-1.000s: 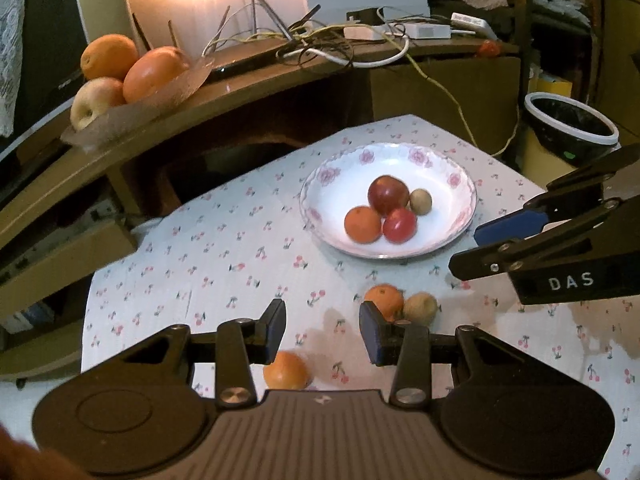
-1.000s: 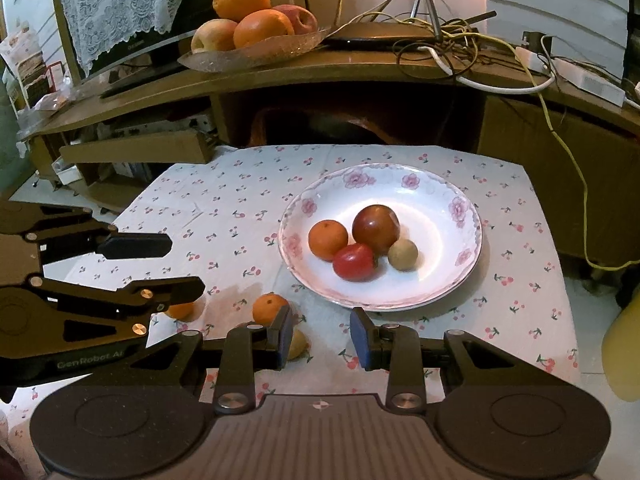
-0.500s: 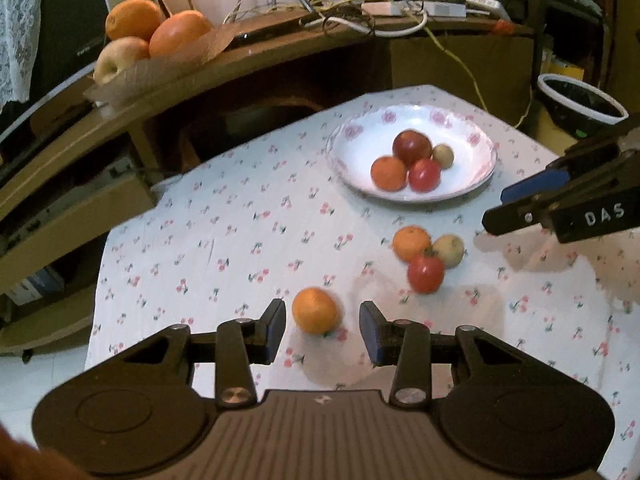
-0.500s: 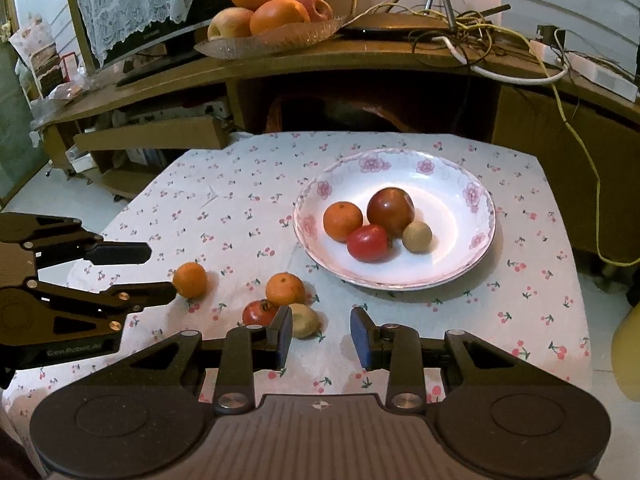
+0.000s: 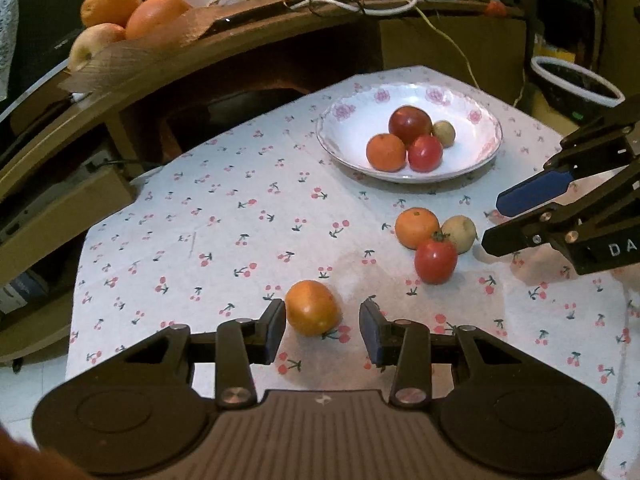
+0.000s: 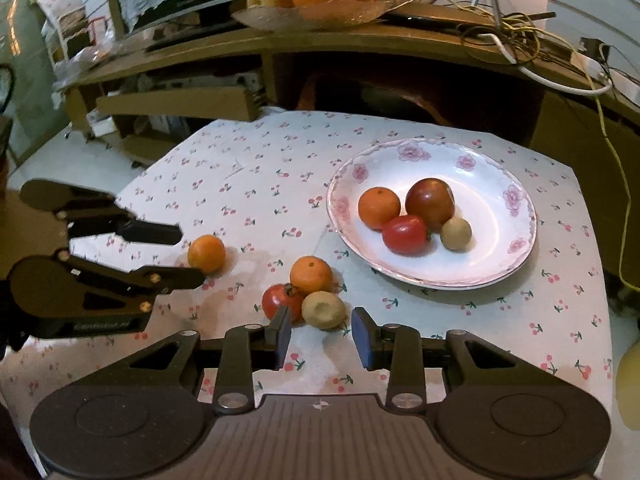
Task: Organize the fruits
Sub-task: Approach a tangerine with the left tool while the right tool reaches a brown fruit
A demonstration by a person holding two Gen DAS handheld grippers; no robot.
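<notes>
The cherry-print tabletop point(image 6: 256, 184) carries a plate point(image 6: 516, 216); near it sit an orange point(image 6: 311, 274), tomato point(image 6: 280, 302), kiwi point(image 6: 323, 309), and a mandarin point(image 6: 206, 253) farther off.

Cloth point(image 5: 248, 200) on bench: white w/ small red cherry print. Plate point(image 6: 496, 184): white, pink roses round rim. On it: orange mandarin point(image 6: 379, 207), dark red apple point(image 6: 430, 199), red tomato point(image 6: 405, 234), tan-brown kiwi point(image 6: 455, 233). On cloth: 2 orange mandarins point(image 5: 313, 307) point(image 5: 417, 222), red tomato w/ green stalk point(image 5: 435, 260), pale tan kiwi point(image 5: 460, 233). Both hand-held grippers point(image 5: 322, 326) point(image 6: 320, 334) black w/ blue pads.
</notes>
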